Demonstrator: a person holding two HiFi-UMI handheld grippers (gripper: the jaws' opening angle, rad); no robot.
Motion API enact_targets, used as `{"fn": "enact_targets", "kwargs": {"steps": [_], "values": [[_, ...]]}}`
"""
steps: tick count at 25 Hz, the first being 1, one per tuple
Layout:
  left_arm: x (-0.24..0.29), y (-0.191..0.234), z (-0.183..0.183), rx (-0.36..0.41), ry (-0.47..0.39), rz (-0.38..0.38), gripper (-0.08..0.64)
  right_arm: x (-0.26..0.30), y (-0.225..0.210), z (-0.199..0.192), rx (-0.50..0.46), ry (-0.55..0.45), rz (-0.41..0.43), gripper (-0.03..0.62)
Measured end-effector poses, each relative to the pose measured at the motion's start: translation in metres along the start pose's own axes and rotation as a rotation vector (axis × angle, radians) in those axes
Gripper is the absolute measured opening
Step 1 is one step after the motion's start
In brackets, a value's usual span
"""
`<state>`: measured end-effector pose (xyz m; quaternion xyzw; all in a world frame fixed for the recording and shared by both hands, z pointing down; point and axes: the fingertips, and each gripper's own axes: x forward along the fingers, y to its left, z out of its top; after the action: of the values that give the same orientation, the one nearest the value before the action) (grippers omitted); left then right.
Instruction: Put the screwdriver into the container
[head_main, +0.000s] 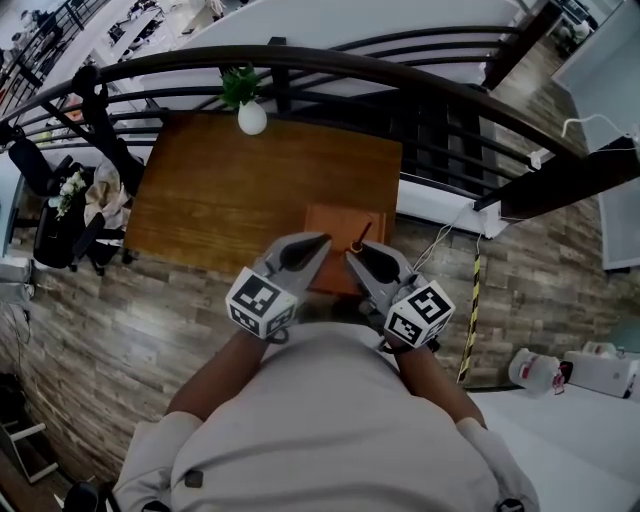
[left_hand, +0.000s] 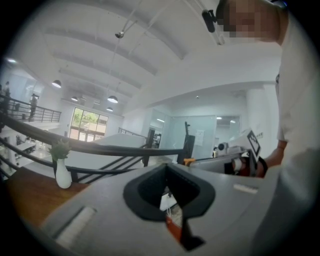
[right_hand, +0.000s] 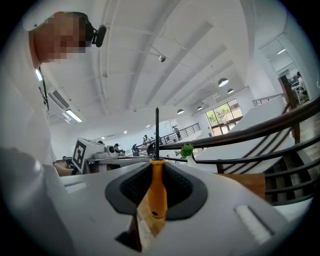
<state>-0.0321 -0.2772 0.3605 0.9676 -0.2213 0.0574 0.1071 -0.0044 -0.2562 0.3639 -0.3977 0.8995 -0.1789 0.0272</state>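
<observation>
The right gripper (head_main: 373, 264) clamps the screwdriver (right_hand: 158, 186) by its orange handle, shaft upright, at the near edge of the container (head_main: 335, 224) on the table (head_main: 225, 190), while the left gripper (head_main: 299, 252) is closed and empty, and tipping that round handle could let it swivel, slip and land outside.
</observation>
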Motion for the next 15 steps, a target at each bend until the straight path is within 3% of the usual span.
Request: {"fn": "enact_targets", "kwargs": {"steps": [8,15], "values": [[0.019,0.023,-0.005,0.019,0.029,0.027,0.003,0.008,-0.027,-0.001,-0.004,0.040,0.028,0.078],[0.038,0.043,-0.022,-0.039,0.056,0.044,0.003,0.021,-0.055,-0.013,0.006,0.097,0.053,0.078]]}}
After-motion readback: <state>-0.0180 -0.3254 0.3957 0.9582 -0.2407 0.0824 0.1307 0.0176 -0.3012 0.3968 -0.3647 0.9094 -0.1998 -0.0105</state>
